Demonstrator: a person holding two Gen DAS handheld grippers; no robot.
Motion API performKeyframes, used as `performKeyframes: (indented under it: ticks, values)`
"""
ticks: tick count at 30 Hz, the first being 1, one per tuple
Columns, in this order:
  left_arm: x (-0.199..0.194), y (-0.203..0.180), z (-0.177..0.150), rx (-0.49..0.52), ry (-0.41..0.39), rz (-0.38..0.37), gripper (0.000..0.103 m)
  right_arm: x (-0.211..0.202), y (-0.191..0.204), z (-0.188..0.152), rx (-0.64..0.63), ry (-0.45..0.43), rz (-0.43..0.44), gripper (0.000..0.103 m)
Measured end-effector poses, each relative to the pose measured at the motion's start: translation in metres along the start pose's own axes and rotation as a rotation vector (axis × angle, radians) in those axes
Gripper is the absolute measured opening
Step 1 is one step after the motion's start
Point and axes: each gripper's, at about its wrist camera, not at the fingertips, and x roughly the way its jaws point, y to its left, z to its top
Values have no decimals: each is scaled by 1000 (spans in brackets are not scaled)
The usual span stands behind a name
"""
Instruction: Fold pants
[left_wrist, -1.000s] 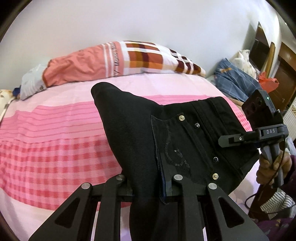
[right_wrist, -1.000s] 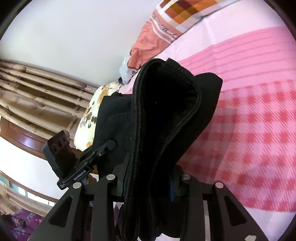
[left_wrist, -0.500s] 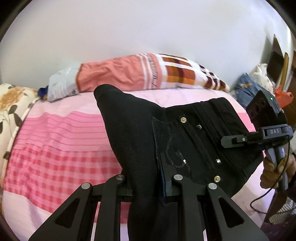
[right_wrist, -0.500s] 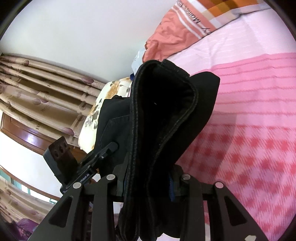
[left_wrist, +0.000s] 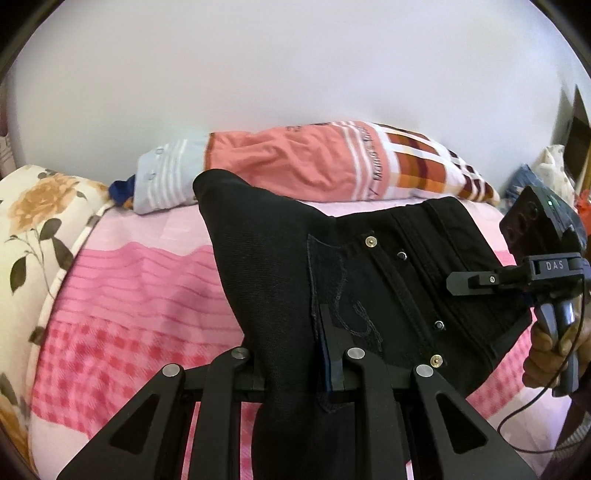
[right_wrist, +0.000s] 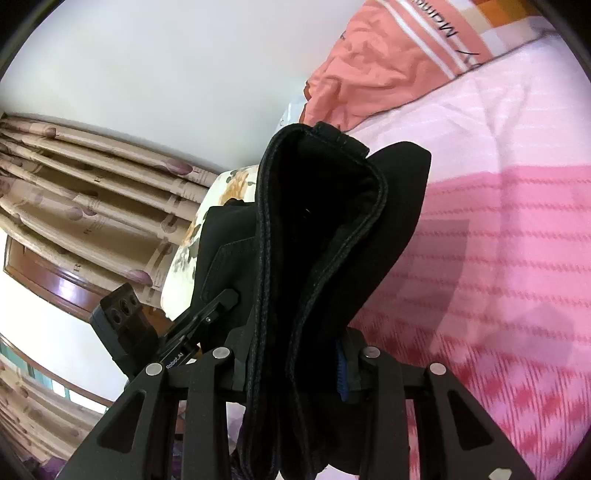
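Note:
The black pants (left_wrist: 369, 280) hang in the air over the pink bed, held at the waist end by both grippers. My left gripper (left_wrist: 295, 363) is shut on the pants near the back pocket and rivets. My right gripper (right_wrist: 295, 354) is shut on the bunched waistband (right_wrist: 317, 229), which rises in a thick fold in front of its camera. The right gripper also shows at the right of the left wrist view (left_wrist: 461, 284), clamped on the cloth's far edge. The left gripper's body shows at the lower left of the right wrist view (right_wrist: 207, 314). The legs are hidden below.
A pink striped and checked bedsheet (left_wrist: 140, 295) covers the bed. An orange and checked pillow (left_wrist: 314, 162) lies against the white wall. A floral pillow (left_wrist: 37, 206) is at the left. Beige curtains (right_wrist: 92, 192) hang by a window. Clothes are piled at the far right (left_wrist: 543, 173).
Both grippers have lifted and tilted upward with the pants, so more wall shows. The view has swung left toward the floral pillow and curtains. The grips are unchanged.

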Motion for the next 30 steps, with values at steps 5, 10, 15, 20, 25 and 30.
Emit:
performKeyframes:
  ticks: [5,10,15,20,25,30]
  values:
    - [14,26,12,-20,-6,26,19,25,-2,20,4,-6,7,31]
    - [32,49,23,-29,-2,52,19,46,-9,34,21,-19,17,31]
    - [48,66,29,-35,9,67,19,62,-16,45,33,-20,12,31]
    - [62,78,28,-51,21,73,20,74,-25,52,43,-14,7,31]
    - [74,87,24,-65,33,73,20,83,-33,54,58,-6,0,31]
    - [85,92,17,-70,50,73,20,86,-40,55,77,-8,3,31]
